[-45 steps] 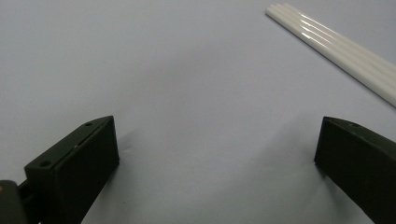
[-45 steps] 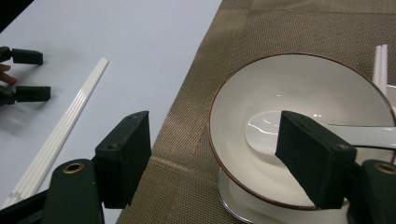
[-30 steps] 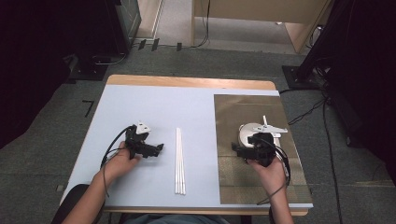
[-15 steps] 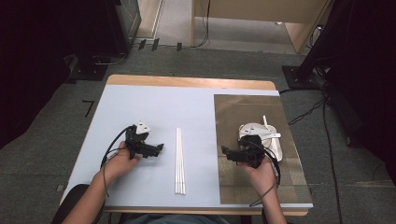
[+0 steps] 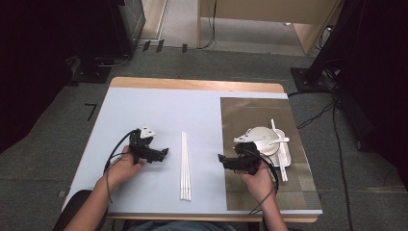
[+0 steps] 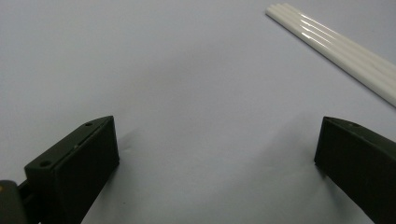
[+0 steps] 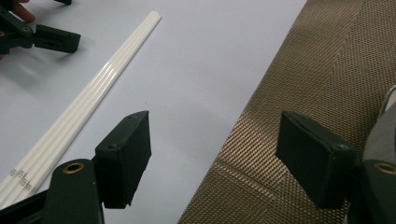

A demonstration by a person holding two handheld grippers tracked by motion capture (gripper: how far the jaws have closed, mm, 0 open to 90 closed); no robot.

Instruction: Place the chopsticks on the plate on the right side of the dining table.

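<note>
Several white chopsticks [image 5: 185, 166] lie side by side on the pale blue table mat [image 5: 159, 110], between my two hands. My left gripper [image 5: 164, 153] rests left of them, pointing at them, jaws open over bare mat [image 6: 217, 140]; the chopsticks [image 6: 336, 46] lie off to its upper right. My right gripper [image 5: 222, 159] points left at the left edge of the brown woven placemat [image 5: 255, 192]. Its jaws are open [image 7: 215, 135] and straddle that placemat edge [image 7: 299, 84] with nothing between them. The chopsticks [image 7: 93, 107] lie to its left, with the left gripper [image 7: 39, 37] beyond them.
Just behind my right hand on the placemat stands a white bowl [image 5: 262, 136] with a spoon [image 5: 278, 141] across it, beside a narrow white dish [image 5: 285, 156]. The table's wooden far edge [image 5: 192, 84] borders grey floor. Cables trail from both grippers.
My right gripper has moved left and a little down, from beside the bowl to the placemat's left edge. The left gripper has stayed where it was.
</note>
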